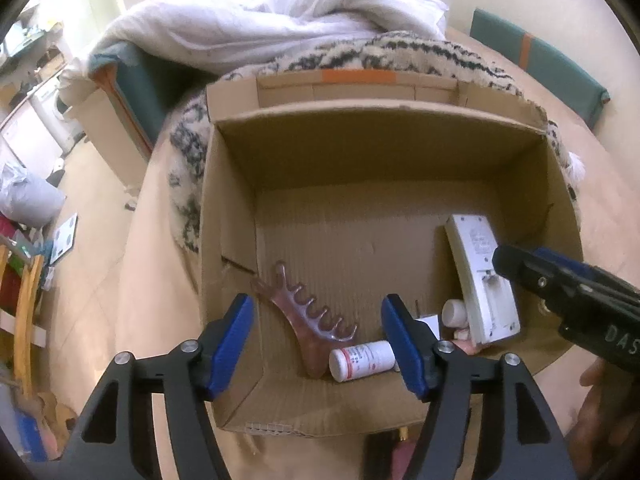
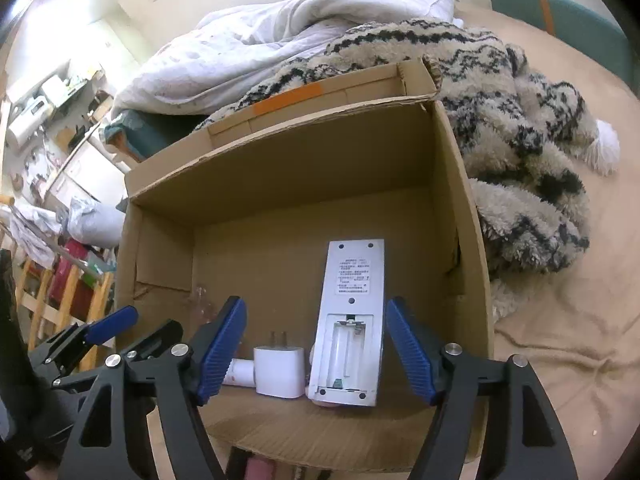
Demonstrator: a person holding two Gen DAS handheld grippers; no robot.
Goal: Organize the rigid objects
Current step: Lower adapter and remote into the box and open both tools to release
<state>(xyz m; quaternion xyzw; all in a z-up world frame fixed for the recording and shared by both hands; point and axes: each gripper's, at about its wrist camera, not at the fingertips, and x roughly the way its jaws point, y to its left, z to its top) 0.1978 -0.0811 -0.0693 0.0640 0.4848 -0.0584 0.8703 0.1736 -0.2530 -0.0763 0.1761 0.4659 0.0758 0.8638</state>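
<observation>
Left wrist view: the left gripper [image 1: 316, 340] was held over the near edge of the box [image 1: 236, 184], jaws spread wide, nothing between the pads. The box was seen open-topped on a beige bedsheet [image 1: 132, 280]. A pink comb [image 1: 308, 316] lay flat on the box floor at about 7 o'clock, teeth toward 2 o'clock. Just beside its handle end, at 6 o'clock, a white pill bottle [image 1: 362, 360] lay on its side; whether the two touched could not be told. At 4 o'clock a white remote [image 1: 480, 276] lay back-side up, battery cover off, its near end propped on other small items. A small white cap-like item [image 1: 454, 312] was seen just left of the remote, partly hidden. The right gripper [image 1: 568, 292] entered from 3 o'clock above the remote; its opening could not be told from this view.

Right wrist view: the left gripper [image 2: 108, 332] was seen at 8 o'clock by the box's left wall. The right gripper [image 2: 316, 344] was held over the box [image 2: 460, 208], jaws spread, not gripping anything. Between the pads, lower down, the bottle [image 2: 240, 374] was partly seen, then a white charger [image 2: 278, 372] with prongs up, touching the remote [image 2: 352, 320] at its right. The remote's empty battery bay faced up. A patterned fleece blanket [image 2: 520, 160] was bunched against the box's right wall, and a white duvet [image 2: 260, 36] lay at 12 o'clock behind the box.
</observation>
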